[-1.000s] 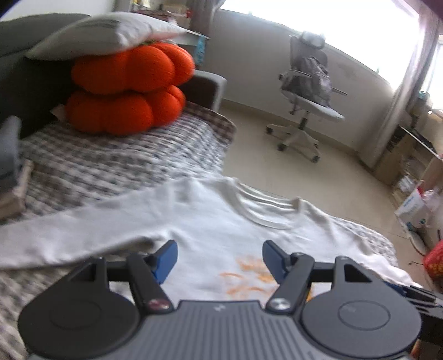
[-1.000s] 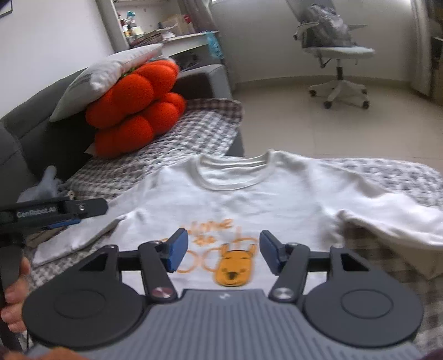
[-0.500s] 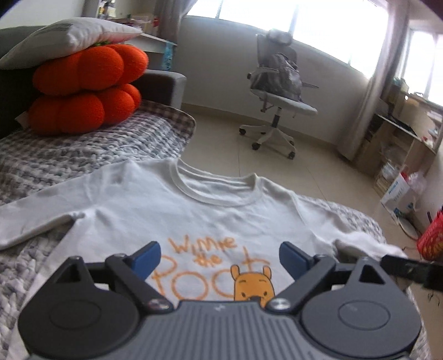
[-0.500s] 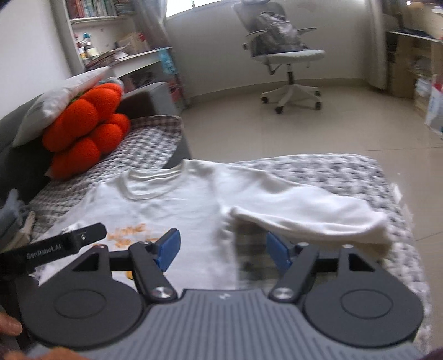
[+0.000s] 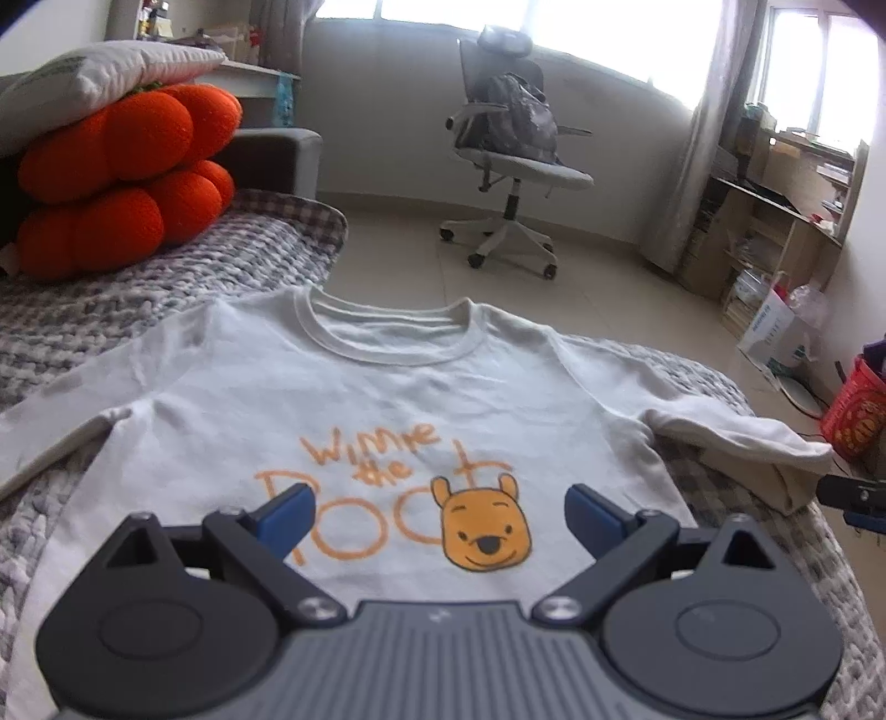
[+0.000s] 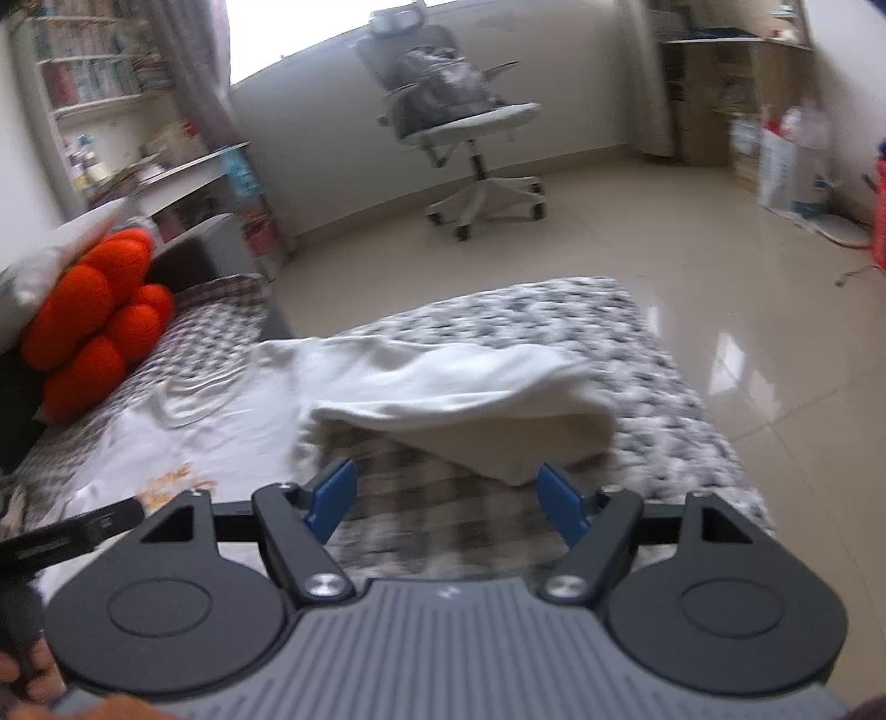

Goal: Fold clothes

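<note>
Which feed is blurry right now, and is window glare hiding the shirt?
Right wrist view is motion-smeared: sleeve and blanket edges are soft. Left wrist view is sharp, and the shirt print reads clearly. The windows are blown out, but no glare reaches the shirt.

A white long-sleeved shirt (image 5: 387, 404) is laid flat, front side up, on a grey checked blanket (image 5: 166, 277). The ribbed round collar (image 5: 387, 346) is directed away from the camera. An orange print (image 5: 398, 493) reading "Winnie the Pooh", with a yellow bear face, is shown on the chest. The left sleeve (image 5: 50, 432) is extended straight outward. The right sleeve (image 6: 459, 399) is extended to the other side, slightly bunched and raised off the blanket, with its cuff open.
</note>
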The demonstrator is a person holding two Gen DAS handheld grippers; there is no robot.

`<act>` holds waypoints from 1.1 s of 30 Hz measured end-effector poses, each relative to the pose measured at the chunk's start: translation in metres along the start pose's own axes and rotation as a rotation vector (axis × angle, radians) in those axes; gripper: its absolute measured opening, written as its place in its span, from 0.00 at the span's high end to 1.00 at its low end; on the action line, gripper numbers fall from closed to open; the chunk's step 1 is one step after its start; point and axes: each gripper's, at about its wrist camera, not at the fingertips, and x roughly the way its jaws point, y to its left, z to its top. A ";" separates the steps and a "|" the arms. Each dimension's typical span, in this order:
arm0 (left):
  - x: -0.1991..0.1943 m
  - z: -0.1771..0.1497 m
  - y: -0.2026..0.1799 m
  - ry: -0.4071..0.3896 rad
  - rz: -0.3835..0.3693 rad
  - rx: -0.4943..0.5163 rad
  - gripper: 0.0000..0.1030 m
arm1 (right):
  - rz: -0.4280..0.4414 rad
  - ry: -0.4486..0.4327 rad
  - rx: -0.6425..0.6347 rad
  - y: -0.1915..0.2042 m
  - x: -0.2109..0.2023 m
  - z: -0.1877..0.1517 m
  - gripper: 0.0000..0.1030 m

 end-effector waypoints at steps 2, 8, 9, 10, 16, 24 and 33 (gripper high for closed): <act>0.000 -0.001 -0.001 0.008 -0.008 0.003 0.06 | -0.017 -0.014 0.009 -0.008 0.000 0.000 0.27; -0.001 -0.001 -0.004 0.018 -0.021 0.008 0.06 | -0.061 -0.048 -0.003 -0.032 0.009 0.008 0.32; -0.001 -0.001 -0.004 0.019 -0.022 0.007 0.06 | -0.067 -0.044 -0.009 -0.037 0.013 0.010 0.33; 0.000 -0.002 -0.004 0.020 -0.020 0.007 0.06 | -0.069 -0.034 -0.013 -0.041 0.016 0.012 0.37; 0.002 -0.004 -0.006 0.031 -0.017 0.017 0.06 | -0.074 0.015 -0.026 -0.063 0.022 0.019 0.52; 0.003 -0.005 -0.011 0.046 -0.024 0.033 0.06 | 0.000 0.041 0.041 -0.071 0.026 0.056 0.61; 0.005 -0.005 -0.008 0.051 -0.009 0.028 0.06 | 0.024 0.199 0.151 -0.079 0.069 0.079 0.79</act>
